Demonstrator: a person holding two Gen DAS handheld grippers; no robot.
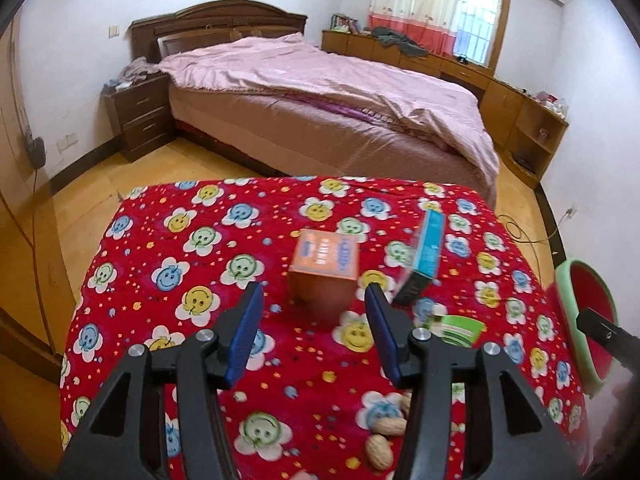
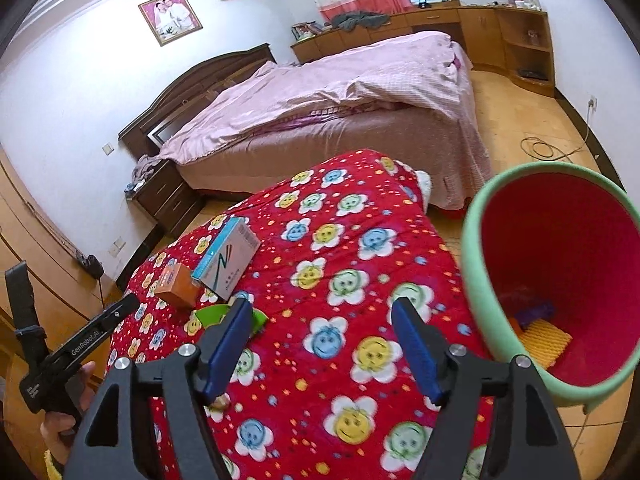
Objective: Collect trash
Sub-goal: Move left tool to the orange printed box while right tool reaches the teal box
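Note:
An orange box (image 1: 324, 270) stands on the red flower cloth (image 1: 200, 264), just ahead of my open, empty left gripper (image 1: 314, 298). A teal-edged flat box (image 1: 424, 258) leans to its right, with a green wrapper (image 1: 458, 330) below it. Peanuts (image 1: 384, 440) lie near my right finger. In the right wrist view my right gripper (image 2: 322, 312) is open and empty over the cloth (image 2: 352, 248). The orange box (image 2: 176, 284), flat box (image 2: 226, 258) and green wrapper (image 2: 214, 314) lie to its left. A red bin with a green rim (image 2: 476, 264) stands at right, holding some trash.
A bed with a pink cover (image 1: 320, 92) stands beyond the table. Wooden cabinets (image 1: 520, 120) line the far wall. The bin (image 1: 592, 312) sits off the table's right edge. A cable (image 2: 540, 148) lies on the floor. The left gripper's body (image 2: 72, 352) is at lower left.

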